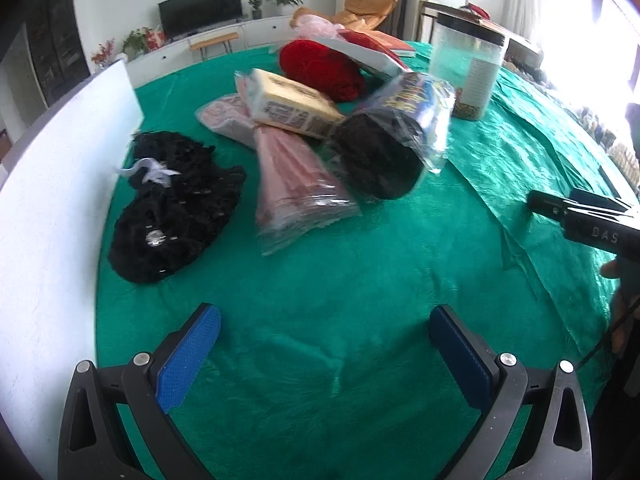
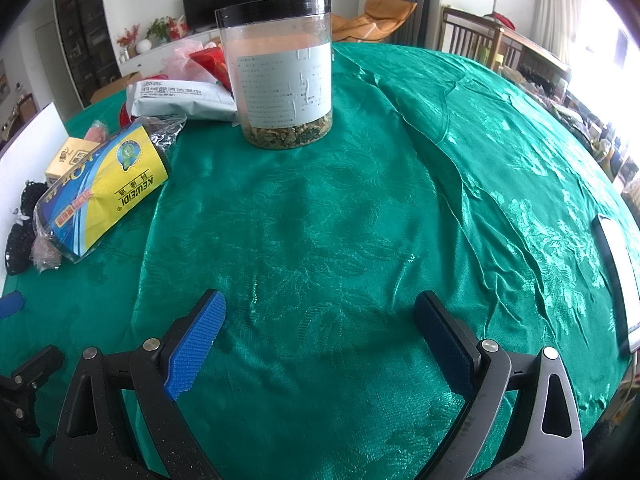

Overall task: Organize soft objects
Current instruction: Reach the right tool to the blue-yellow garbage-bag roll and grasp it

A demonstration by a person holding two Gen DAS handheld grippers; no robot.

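On the green tablecloth (image 1: pixel 320 280) lies a pile of soft things: a black netted bundle (image 1: pixel 172 208) at the left, a pink packet in clear wrap (image 1: pixel 296 184), a yellow tissue pack (image 1: pixel 292 104), a dark roll in a blue-yellow bag (image 1: pixel 392 144) and a red yarn ball (image 1: pixel 320 68). The blue-yellow bag also shows in the right wrist view (image 2: pixel 100 196). My left gripper (image 1: pixel 324 344) is open and empty, hovering short of the pile. My right gripper (image 2: pixel 316 336) is open and empty over bare cloth.
A clear jar with a black lid (image 2: pixel 280 72) stands behind the pile, also in the left wrist view (image 1: pixel 468 68). A white board (image 1: pixel 56 184) stands along the left edge. A grey packet (image 2: pixel 176 100) and a red bag lie behind. A flat white-edged item (image 2: pixel 620 272) lies at the right.
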